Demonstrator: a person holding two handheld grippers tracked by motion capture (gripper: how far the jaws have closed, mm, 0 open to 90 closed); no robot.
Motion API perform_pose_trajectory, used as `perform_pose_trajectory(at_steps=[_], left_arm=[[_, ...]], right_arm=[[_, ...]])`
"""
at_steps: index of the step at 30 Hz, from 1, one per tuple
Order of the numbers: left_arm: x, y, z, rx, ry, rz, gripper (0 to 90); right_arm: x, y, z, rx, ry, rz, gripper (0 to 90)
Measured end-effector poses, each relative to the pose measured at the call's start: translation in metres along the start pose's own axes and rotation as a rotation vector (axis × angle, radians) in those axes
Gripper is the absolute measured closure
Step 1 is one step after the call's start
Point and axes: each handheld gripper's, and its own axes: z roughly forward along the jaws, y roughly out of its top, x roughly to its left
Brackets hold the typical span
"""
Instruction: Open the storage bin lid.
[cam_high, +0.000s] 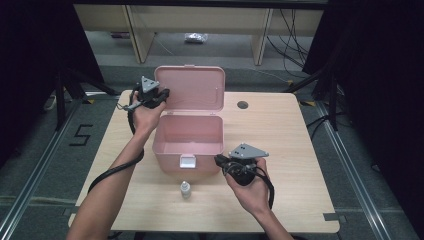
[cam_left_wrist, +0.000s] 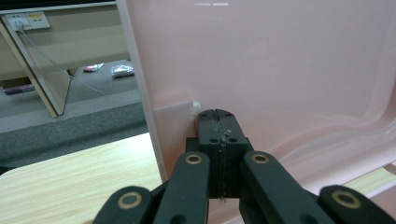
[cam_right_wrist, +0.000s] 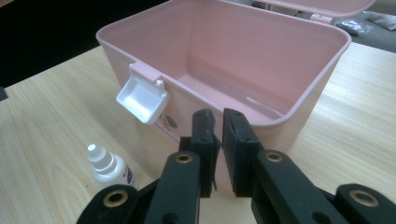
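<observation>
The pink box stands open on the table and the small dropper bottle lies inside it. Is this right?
Not quite. The pink box does stand open, but the small dropper bottle stands on the table in front of it, not inside. The high view shows this.

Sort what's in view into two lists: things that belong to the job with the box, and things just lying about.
Belongs to the job, as far as the pictures suggest:
- pink box, open and empty
- its lid, raised, left gripper shut beside it
- white latch
- small dropper bottle in front of the box
- right gripper, slightly open, at the box's corner

Lying about:
- bag on the floor
- cables
</observation>
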Motion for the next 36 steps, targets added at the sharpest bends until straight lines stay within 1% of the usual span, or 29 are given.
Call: perform_pose_trajectory(at_steps=[3,4,14,15,17,18,19,20,21,22,23,24,25,26,27,29,31,32,33,35,36], left_arm=[[0.0,0.0,0.001,0.004,0.002,-0.001,89.7],[0.0,0.0,0.002,0.004,0.003,-0.002,89.7],[0.001,-0.002,0.006,0.028,0.006,0.001,89.7],[0.001,-0.002,0.006,0.033,0.006,0.001,89.8],[0.002,-0.003,0.007,0.035,0.006,0.0,89.8],[0.002,-0.004,0.007,0.042,0.004,0.001,89.7],[0.002,-0.004,0.008,0.045,0.004,0.002,89.7],[0.001,-0.005,0.008,0.047,0.002,0.001,89.8],[0.002,-0.005,0.008,0.053,0.004,0.0,89.8],[0.002,-0.006,0.009,0.056,0.005,0.001,89.7],[0.002,-0.006,0.009,0.058,0.005,0.002,89.7],[0.002,-0.007,0.01,0.057,0.002,0.0,89.7],[0.002,-0.007,0.01,0.061,0.002,0.001,89.7],[0.002,-0.008,0.01,0.065,0.0,0.0,89.8],[0.001,-0.009,0.011,0.068,0.0,0.0,89.8],[0.001,-0.009,0.011,0.084,0.0,0.004,89.7],[0.001,-0.01,0.011,0.082,0.0,0.006,89.7],[0.0,-0.011,0.012,0.082,-0.005,0.003,89.7],[0.0,-0.011,0.012,0.082,-0.002,0.004,89.7],[0.0,-0.012,0.012,0.084,-0.006,-0.004,89.7],[0.0,-0.012,0.012,0.086,-0.003,-0.001,89.7]], right_arm=[[0.0,0.0,0.0,0.002,-0.001,0.009,83.8],[0.0,0.0,0.0,0.0,-0.001,0.001,83.7],[0.0,0.0,0.0,-0.002,-0.002,-0.006,83.7],[0.002,0.0,-0.001,0.005,-0.003,0.023,83.7],[0.002,0.0,-0.001,0.006,0.001,0.026,83.7],[0.002,-0.001,0.001,-0.01,-0.002,0.022,83.7],[0.002,0.0,-0.001,0.006,-0.002,0.019,83.6],[0.002,0.0,0.0,0.004,-0.001,0.018,83.6],[0.0,0.0,0.0,-0.001,-0.007,-0.009,83.6],[0.0,0.0,0.0,-0.001,-0.008,-0.009,83.5],[0.001,0.0,-0.001,0.007,-0.003,0.011,83.5],[0.001,0.0,-0.001,0.007,-0.001,0.012,83.5],[0.001,0.0,-0.001,0.007,-0.002,0.01,83.4],[0.0,0.0,-0.001,0.004,-0.006,-0.008,83.4],[0.001,0.0,-0.001,0.007,-0.003,0.007,83.4],[0.001,0.0,-0.001,0.007,0.0,0.007,83.4],[0.001,0.0,-0.001,0.007,-0.001,0.007,83.4],[0.003,-0.001,0.0,0.001,-0.005,0.024,83.4],[0.001,-0.001,0.001,-0.006,-0.012,-0.004,83.3],[0.001,-0.001,0.001,-0.005,-0.008,-0.004,83.3],[0.001,-0.001,0.001,-0.005,-0.009,-0.005,83.3]])
